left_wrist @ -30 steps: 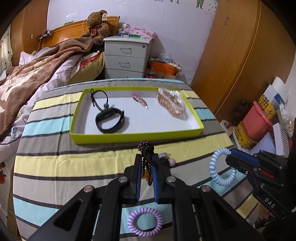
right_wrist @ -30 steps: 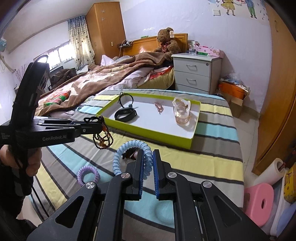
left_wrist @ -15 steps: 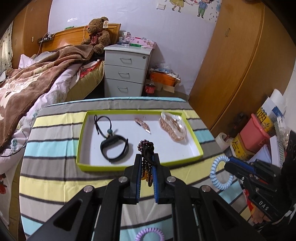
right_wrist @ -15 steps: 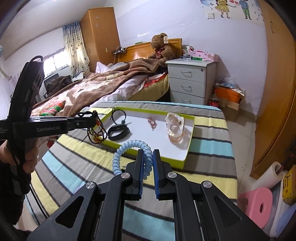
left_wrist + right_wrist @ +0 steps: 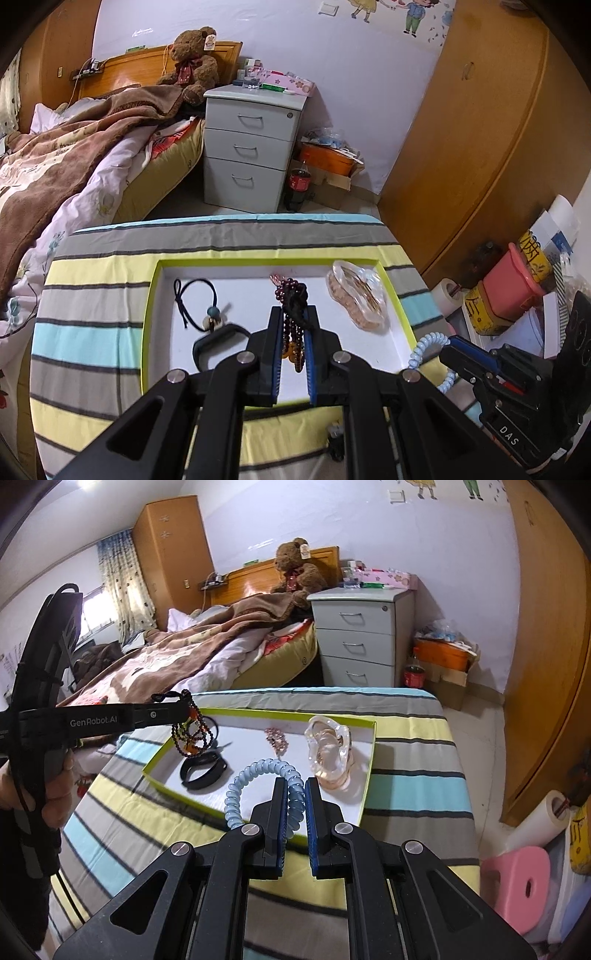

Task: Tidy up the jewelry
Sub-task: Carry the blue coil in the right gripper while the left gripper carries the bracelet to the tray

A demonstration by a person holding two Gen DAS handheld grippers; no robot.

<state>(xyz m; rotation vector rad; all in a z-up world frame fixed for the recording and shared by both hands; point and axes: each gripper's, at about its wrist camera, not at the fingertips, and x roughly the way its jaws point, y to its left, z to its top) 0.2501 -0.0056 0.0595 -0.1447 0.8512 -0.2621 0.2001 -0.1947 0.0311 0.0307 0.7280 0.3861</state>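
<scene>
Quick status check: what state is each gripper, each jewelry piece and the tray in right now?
Left gripper: shut on beaded bracelet, above the tray.
Right gripper: shut on blue coil hair tie.
Tray: open, on striped table.
Black band: lying in tray.
Black hair elastic: lying in tray.
Clear hair claw: in tray.

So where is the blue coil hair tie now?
The hair tie is pinched in the right gripper, held above the tray's near edge, beside the clear claw clip.

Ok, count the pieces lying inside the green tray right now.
4: black hair tie far left, black band near it, pink clip centre, clear claw clip right. The grippers may hide others.
</scene>
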